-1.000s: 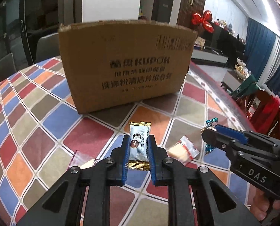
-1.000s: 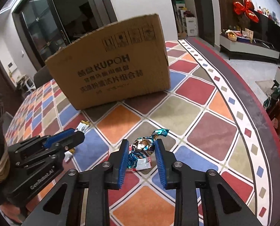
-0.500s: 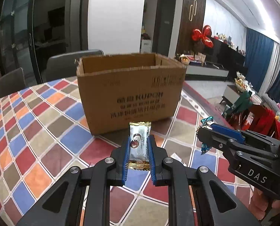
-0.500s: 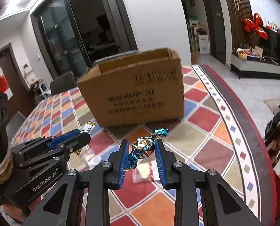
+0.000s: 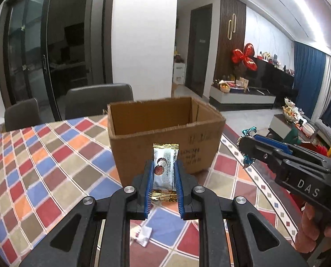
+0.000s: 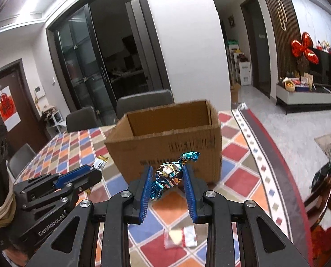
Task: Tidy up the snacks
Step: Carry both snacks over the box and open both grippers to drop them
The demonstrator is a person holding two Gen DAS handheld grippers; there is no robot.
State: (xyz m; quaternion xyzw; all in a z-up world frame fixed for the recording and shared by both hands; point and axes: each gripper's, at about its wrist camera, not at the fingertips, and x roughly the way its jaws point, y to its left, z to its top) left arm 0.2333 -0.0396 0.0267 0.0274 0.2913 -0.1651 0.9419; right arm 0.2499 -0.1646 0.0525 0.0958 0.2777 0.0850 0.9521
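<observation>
My left gripper (image 5: 164, 175) is shut on a white and gold snack bar (image 5: 164, 171), held upright above the table, short of the open cardboard box (image 5: 165, 138). My right gripper (image 6: 166, 178) is shut on a blue foil twist-wrapped candy (image 6: 168, 174), also raised in front of the box (image 6: 165, 149). The right gripper shows at the right of the left wrist view (image 5: 246, 149) with the candy (image 5: 248, 131). The left gripper shows at the left of the right wrist view (image 6: 94, 173) with the bar's end (image 6: 101, 162). What lies inside the box is hidden.
The table (image 5: 43, 166) has a colourful diamond-pattern cloth. A clear-wrapped snack (image 6: 181, 237) lies on it below my right gripper, and a small wrapper (image 5: 144, 237) lies below my left one. Grey chairs (image 5: 98, 99) stand behind the table. The table's edge (image 6: 274, 155) curves at the right.
Both grippers have risen with their snacks, from just above the table to about the height of the box's rim. The box's open top has come into view.
</observation>
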